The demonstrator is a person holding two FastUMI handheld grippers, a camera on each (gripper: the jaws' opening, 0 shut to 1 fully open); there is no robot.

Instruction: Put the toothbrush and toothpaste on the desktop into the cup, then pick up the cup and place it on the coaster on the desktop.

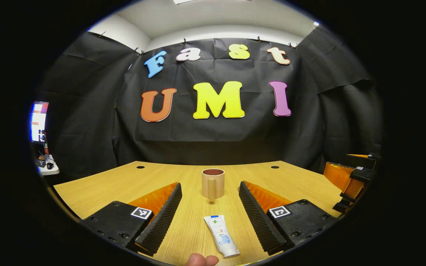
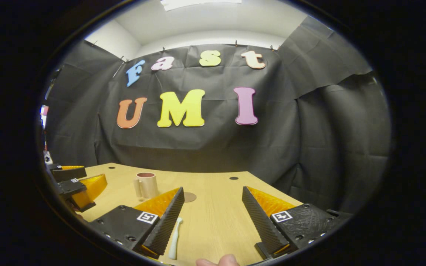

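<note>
A beige cup (image 1: 213, 183) with a dark inside stands upright mid-table, straight ahead of my open left gripper (image 1: 210, 199). A white toothpaste tube (image 1: 221, 236) lies flat between that gripper's fingers, near their base, touched by neither. In the right gripper view the cup (image 2: 146, 185) stands to the left, and a round brown coaster (image 2: 189, 197) lies on the table just right of it. A white toothbrush (image 2: 174, 238) lies beside the left finger of my open right gripper (image 2: 213, 195). The left gripper (image 2: 76, 184) shows at the far left there.
The wooden table (image 1: 98, 188) has small dark round holes near its back edge. A side shelf with a lit screen (image 1: 38, 122) stands far left. A fingertip (image 1: 201, 260) shows at the bottom edge. The right gripper (image 1: 353, 177) sits at the table's right side.
</note>
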